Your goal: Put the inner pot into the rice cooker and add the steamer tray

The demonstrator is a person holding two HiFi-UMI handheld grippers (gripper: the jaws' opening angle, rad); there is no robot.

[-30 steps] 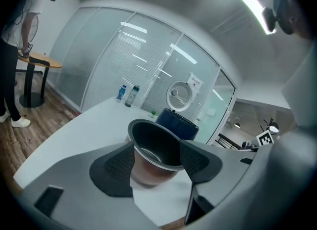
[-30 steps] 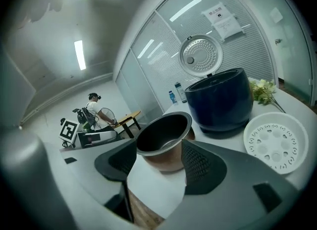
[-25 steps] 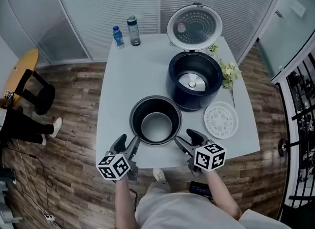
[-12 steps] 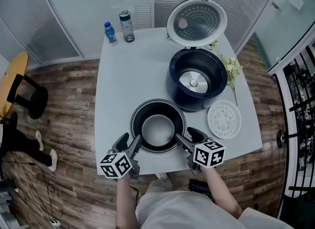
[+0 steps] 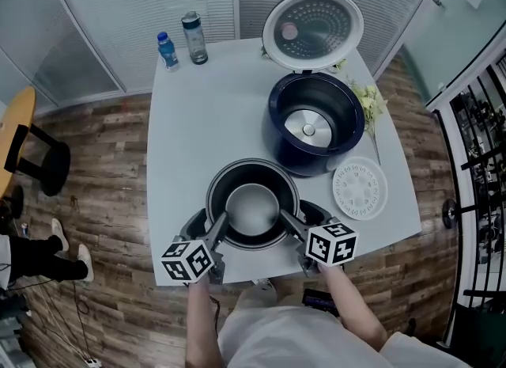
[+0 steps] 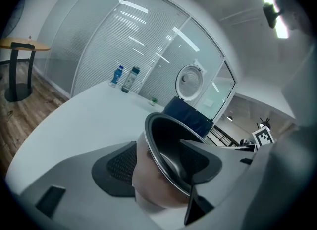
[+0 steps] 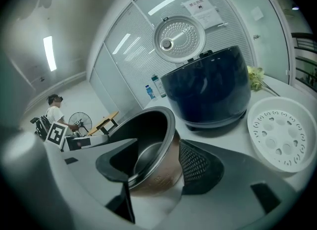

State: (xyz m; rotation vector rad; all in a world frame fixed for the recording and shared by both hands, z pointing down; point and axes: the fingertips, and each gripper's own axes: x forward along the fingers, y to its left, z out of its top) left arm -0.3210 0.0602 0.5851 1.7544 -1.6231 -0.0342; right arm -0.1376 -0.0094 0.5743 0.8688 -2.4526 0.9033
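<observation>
We find the left gripper (image 5: 208, 225) and right gripper (image 5: 300, 218) each closed narrow on the inner pot (image 5: 251, 208) wall, one jaw inside the rim and one pressed outside. The inner pot is at the table's (image 5: 198, 121) near edge, close before the open rice cooker (image 5: 316, 125). The steamer tray (image 5: 360, 188) lies beside both.

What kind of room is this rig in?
Likely an office or lab space, not a kitchen: slatted glass partition walls, wood-plank floor, a white table holding a dark blue rice cooker.

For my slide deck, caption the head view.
Left claw and right claw grip the inner pot beside the open rice cooker and steamer tray.
</observation>
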